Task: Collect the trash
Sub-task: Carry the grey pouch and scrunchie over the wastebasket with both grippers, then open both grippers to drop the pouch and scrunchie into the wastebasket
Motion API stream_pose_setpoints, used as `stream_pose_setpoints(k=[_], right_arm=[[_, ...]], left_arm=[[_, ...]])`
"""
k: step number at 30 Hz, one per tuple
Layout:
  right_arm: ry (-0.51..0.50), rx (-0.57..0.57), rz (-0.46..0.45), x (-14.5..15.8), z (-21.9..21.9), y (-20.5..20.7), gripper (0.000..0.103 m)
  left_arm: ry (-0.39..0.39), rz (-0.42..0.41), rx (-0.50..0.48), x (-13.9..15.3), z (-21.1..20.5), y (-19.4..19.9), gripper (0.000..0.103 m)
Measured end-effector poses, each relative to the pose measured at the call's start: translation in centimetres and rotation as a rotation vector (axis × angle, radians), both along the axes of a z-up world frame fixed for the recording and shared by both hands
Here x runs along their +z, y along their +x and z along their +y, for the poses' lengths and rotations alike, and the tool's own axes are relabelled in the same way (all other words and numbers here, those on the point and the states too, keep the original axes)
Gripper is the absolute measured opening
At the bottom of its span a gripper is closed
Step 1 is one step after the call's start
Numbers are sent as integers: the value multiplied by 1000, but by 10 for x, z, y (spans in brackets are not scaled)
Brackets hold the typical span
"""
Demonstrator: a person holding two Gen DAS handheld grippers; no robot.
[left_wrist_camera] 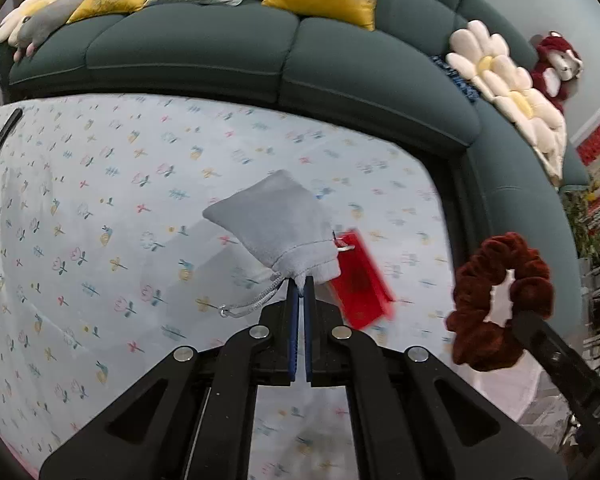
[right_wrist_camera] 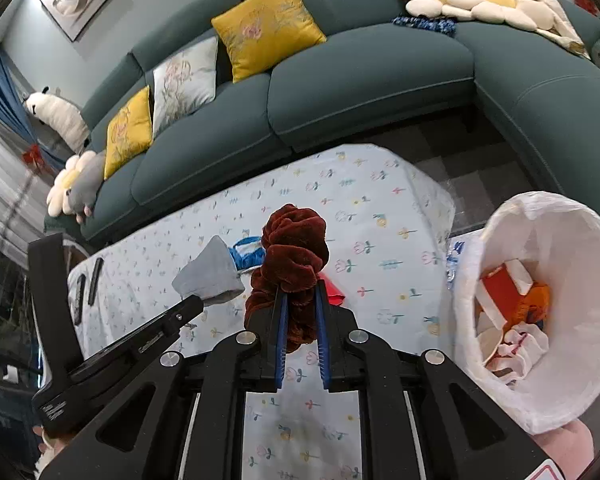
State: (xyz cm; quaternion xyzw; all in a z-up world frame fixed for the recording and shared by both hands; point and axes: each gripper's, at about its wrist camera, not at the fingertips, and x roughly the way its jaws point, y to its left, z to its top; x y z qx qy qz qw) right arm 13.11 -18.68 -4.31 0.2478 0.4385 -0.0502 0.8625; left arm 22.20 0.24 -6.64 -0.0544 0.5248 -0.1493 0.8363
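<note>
Scrunchie (right_wrist_camera: 290, 268) (dark red velvet, ruffled) in right hand-held gripper (right_wrist_camera: 300, 300)

My right tongs (right_wrist_camera: 300, 292) have open air toward the bin (right_wrist_camera: 500, 360); its mouth gapes, half-filled. Red card (right_wrist_camera: 332, 290) below; sofa (right_wrist_camera: 340, 92) blocks beyond the table (right_wrist_camera: 380, 208).

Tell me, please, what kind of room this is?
Most likely a home living room: a green sofa with yellow cushions, a table under a flowered cloth, and a lined trash bin beside it.
</note>
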Motion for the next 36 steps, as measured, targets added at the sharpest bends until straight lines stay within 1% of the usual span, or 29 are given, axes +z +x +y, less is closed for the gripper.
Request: stream_pose_setpoints(k=[9,15,19,28,30,36], right_arm=[[-3,-70,-61,25,-35,-44,13],[-15,-124,-85,35,-65,-73,13],[-29,-158,-90,38,-87,-91,13],[-48,-258,-83,33,-140,-132,13],[-48,-278,-80,32,-150,-139,13],[-48,-323,-66,25,-173,-154,13]], left_arm=[[-24,-78,-91,44,-50,-36,2],[-35,-120,-167,63,-91,-61,2],[-42,-132,-222,69,-119,-77,2],[-44,-141,-362,68,-180,-110,2],[-44,-138,-395,66,-195,-117,2],[-59,-116,-451,60,-222,-128,2]])
